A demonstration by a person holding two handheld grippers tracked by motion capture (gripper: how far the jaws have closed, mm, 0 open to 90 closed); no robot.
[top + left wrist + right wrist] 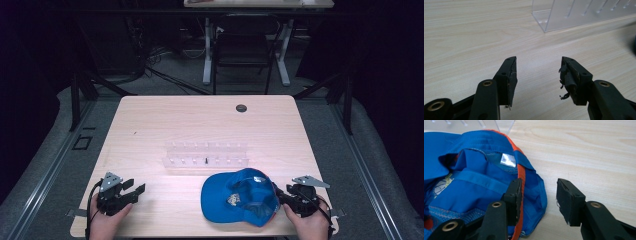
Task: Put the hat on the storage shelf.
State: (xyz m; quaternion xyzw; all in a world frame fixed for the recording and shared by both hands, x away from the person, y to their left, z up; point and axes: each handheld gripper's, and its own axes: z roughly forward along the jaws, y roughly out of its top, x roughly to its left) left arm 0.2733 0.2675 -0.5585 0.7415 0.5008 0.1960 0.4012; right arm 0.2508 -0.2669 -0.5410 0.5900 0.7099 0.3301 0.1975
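- You are holding the right gripper [283, 196] at the rear edge of the blue cap [240, 196], which is lying on the near right part of the table [150, 120], just in front of the clear rack [206, 154].
- In the right gripper view its jaws are standing apart, one over the cap's orange-trimmed rim [521, 173] and the other over bare wood; nothing is being squeezed between them.
- The likely slip, as I judge it: the fabric is soft and folded, so closing from here may be catching only a thin edge, and the cap could be sliding out or dragging across the table when you lift.
- The rack is sitting just beyond the cap, so pushing the cap forward could be nudging it; it looks light and may be shifting easily.
- The cap is also lying close to the near table edge, so pulling it toward yourself could be tipping it off.
- You are resting the left gripper [131, 191] on the near left of the table, well apart from the cap, pointing toward the middle.
- Its jaws are standing wide apart over bare wood in the left gripper view, and its pads [512, 77] are looking frayed, which may be weakening any grip on cloth.
- Both of your hands are low, near the table's front edge.
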